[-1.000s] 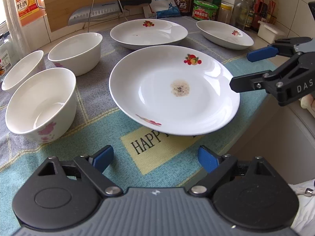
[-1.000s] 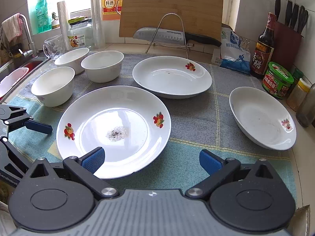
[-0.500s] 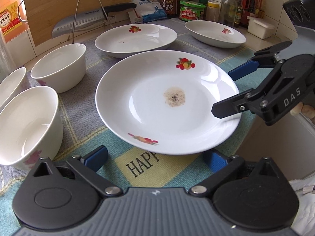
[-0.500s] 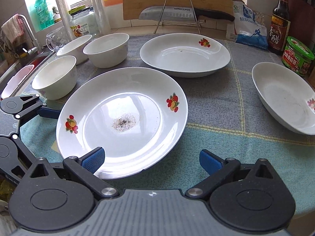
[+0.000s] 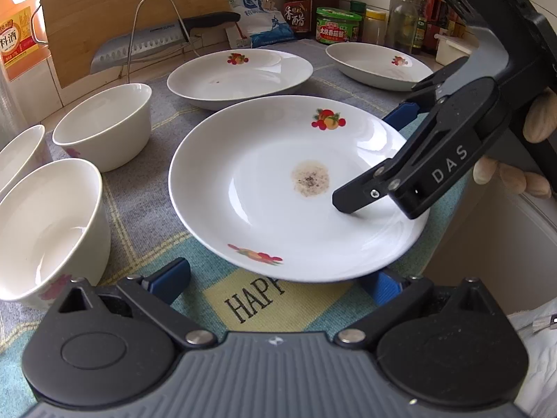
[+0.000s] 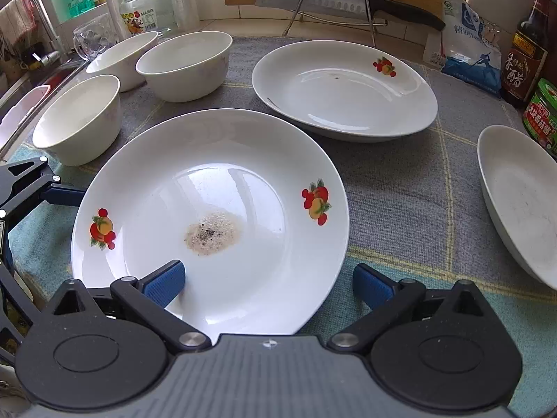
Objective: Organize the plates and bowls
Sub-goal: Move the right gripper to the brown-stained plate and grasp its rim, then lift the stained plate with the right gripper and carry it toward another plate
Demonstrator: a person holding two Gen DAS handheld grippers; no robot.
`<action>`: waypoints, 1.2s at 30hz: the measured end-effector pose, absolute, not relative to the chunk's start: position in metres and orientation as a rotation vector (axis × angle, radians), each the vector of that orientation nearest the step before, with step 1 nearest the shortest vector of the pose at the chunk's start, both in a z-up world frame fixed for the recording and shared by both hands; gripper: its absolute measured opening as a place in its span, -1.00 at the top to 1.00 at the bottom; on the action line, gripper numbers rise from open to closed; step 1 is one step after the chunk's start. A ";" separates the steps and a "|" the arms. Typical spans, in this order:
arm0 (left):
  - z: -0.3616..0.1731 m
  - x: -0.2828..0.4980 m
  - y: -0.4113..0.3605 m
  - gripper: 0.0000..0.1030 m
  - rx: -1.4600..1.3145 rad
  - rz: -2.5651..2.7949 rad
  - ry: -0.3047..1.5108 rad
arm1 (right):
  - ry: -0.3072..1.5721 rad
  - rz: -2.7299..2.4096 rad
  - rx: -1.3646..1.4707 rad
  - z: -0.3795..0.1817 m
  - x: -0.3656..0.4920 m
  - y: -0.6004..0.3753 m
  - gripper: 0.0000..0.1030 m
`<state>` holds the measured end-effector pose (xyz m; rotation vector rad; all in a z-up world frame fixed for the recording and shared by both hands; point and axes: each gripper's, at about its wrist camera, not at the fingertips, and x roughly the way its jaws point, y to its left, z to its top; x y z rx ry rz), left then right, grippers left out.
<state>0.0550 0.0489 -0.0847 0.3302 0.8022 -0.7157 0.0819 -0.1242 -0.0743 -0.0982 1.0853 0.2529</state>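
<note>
Two grippers of mine bracket one thing: the white round porcelain plate with fruit decals and a speckled residue at its centre [image 6: 209,209], lying flat on the grey-and-teal checked cloth [image 6: 400,191] nearest me. My right gripper [image 6: 268,282] stands released, jaws wide apart, and it straddles the plate's near rim: one blue pad [image 6: 165,284] sits over the inner slope, the other over the cloth just outside the edge. Whether that inner pad touches the porcelain I cannot tell. My left gripper [image 5: 275,280] has just been opening and is released too, with only the plate's edge and cloth before it; one pad is tucked under the rim. The plate lies straight ahead of both, but the right one is nearer a grip, so I judge the next move is its jaws closing across the rim. Behind wait two more white plates [image 6: 344,90] and three white bowls [image 6: 184,64].
</note>
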 end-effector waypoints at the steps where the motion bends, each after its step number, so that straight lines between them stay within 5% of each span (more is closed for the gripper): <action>1: -0.085 0.055 0.049 -1.00 0.329 -0.715 0.801 | 1.086 0.262 -0.104 -0.075 0.083 -0.124 -1.00; 20: -0.084 0.060 0.049 -1.00 0.357 -0.777 0.786 | 1.096 0.420 -0.183 -0.076 0.102 -0.117 -1.00; 36: -0.084 0.059 0.049 -1.00 0.387 -0.826 0.747 | 1.128 0.611 0.018 -0.071 0.129 -0.147 -1.00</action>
